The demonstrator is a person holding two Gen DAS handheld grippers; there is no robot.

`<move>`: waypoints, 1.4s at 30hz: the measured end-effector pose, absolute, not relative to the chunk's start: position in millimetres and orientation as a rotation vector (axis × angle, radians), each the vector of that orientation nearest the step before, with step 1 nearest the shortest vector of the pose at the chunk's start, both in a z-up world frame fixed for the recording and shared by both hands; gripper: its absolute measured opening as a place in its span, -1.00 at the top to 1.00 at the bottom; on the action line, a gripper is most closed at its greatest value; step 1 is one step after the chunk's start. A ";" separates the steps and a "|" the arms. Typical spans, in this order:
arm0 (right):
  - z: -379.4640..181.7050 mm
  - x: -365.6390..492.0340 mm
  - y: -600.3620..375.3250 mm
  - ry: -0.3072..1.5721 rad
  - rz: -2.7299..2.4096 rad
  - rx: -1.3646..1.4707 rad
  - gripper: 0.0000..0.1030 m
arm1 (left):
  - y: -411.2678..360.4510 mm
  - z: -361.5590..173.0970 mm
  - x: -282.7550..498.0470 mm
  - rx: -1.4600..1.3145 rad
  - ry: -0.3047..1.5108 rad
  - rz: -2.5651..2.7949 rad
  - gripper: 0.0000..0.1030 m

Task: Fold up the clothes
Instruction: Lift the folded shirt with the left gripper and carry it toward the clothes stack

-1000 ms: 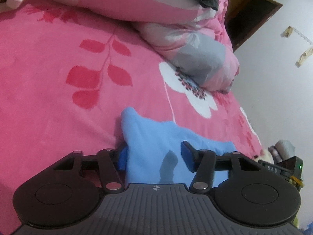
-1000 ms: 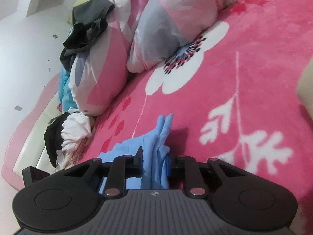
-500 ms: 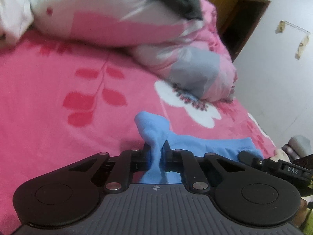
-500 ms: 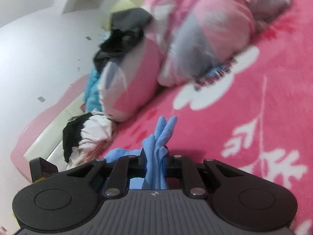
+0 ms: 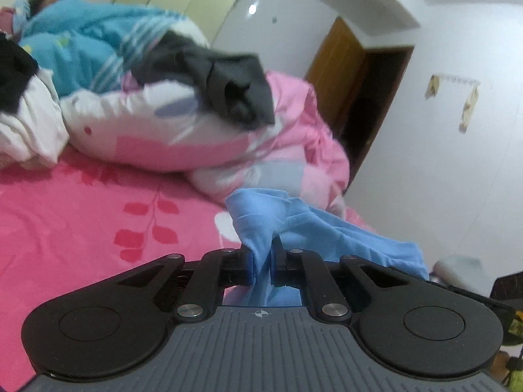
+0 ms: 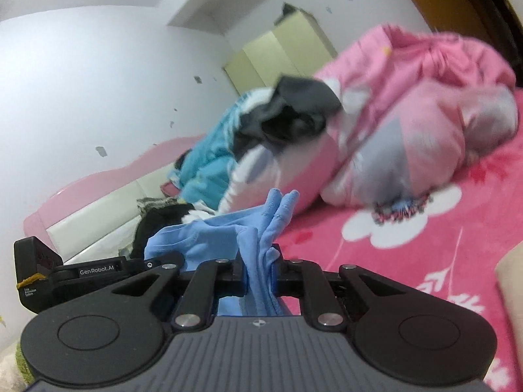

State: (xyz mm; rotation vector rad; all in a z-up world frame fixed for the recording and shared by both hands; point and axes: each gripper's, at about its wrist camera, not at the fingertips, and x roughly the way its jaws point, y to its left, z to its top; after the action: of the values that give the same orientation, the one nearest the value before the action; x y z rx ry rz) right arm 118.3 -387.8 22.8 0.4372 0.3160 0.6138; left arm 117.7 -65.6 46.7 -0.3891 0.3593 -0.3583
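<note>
Ahead of the black gripper (image 5: 261, 266), a plain light-blue garment (image 5: 313, 225); beyond it, a hot-pink bedspread (image 5: 81, 215) with red leaves and white flowers.

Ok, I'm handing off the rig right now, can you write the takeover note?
Left gripper: shut on the light blue garment, jaws just closed on a bunched edge.
Right gripper: shut on another bunched edge of the same garment, jaws just tightened.
Garment: hangs between both grippers over the pink floral bedspread; how much still touches the bed cannot be seen.
Done: both edges gripped.
Left: spread it flat, make the folds. Dark grey garment on the quilt pile looks unfolded.
</note>
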 end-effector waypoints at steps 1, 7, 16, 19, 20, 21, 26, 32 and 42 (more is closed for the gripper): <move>29.4 110.2 -387.1 0.302 0.612 0.427 0.76 | -66.5 53.3 108.3 -0.393 0.344 -0.362 0.87; 77.6 58.7 -394.8 0.194 0.577 0.347 0.77 | -82.3 100.7 67.6 -0.398 0.256 -0.432 0.87; 160.3 -11.3 -452.2 0.020 0.413 0.189 0.77 | -143.6 161.6 43.4 -0.383 0.147 -0.630 0.88; 177.6 -28.0 -479.7 -0.022 0.344 0.158 0.77 | -175.6 173.8 41.5 -0.373 0.138 -0.696 0.88; 182.5 -32.7 -490.0 -0.031 0.321 0.151 0.77 | -186.5 176.3 40.2 -0.369 0.136 -0.719 0.88; 186.2 -36.5 -498.7 -0.036 0.303 0.145 0.77 | -196.3 178.2 38.8 -0.367 0.135 -0.739 0.88; 195.6 -51.6 -543.4 -0.055 0.207 0.107 0.77 | -243.6 179.2 36.5 -0.355 0.144 -0.825 0.88; 189.9 -52.7 -591.5 -0.040 0.130 0.106 0.77 | -292.8 165.9 46.2 -0.338 0.195 -0.884 0.88; 147.4 -5.6 -639.7 0.071 0.102 0.093 0.77 | -328.3 122.3 90.3 -0.366 0.328 -0.860 0.88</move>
State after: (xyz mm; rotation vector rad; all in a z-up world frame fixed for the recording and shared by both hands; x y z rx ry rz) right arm -5.6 -639.7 147.4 0.0930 0.0714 0.1021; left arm 90.3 -328.3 122.3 -0.3656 0.3280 -0.8601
